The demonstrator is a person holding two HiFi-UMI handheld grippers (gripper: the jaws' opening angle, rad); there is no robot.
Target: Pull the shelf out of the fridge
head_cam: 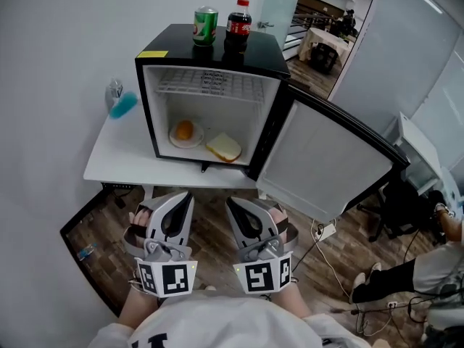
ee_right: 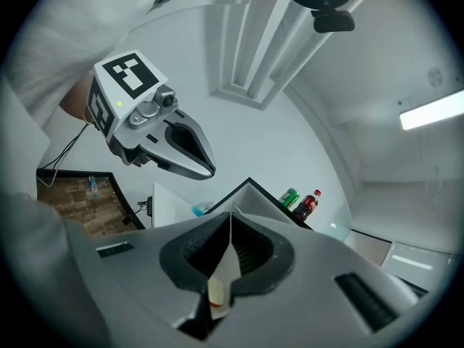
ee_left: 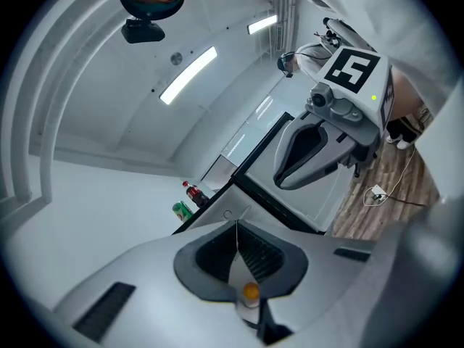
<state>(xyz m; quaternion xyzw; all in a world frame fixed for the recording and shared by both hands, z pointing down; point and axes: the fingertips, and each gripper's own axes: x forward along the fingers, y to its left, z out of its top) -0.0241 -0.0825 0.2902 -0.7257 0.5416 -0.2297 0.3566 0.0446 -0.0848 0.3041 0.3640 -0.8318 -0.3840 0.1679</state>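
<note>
The white wire shelf (head_cam: 206, 85) sits in its slot in the upper part of the open mini fridge (head_cam: 148, 107), fully pushed in and untouched. Nothing rests on it. Below it, on the fridge floor, lie a plate (head_cam: 196, 141) with an orange (head_cam: 184, 130) and a slice of bread (head_cam: 224, 147). The door (head_cam: 326, 158) is swung wide to the right. A green can (head_cam: 205, 25) and a cola bottle (head_cam: 238, 26) stand on the fridge top. The fridge stands on a white surface (head_cam: 123, 154).

The left tool (head_cam: 186, 196) and right tool (head_cam: 230, 203) hang side by side, well short of the fridge, both clenched on nothing (each tool's own view shows its jaws meeting in a thin seam).

The step in hand looks like the approach. To do it well, both tools should probably open before they reach the shelf. They should go in level, take the front wire near each end, and draw it straight out evenly so it does not jam or tip.
</note>
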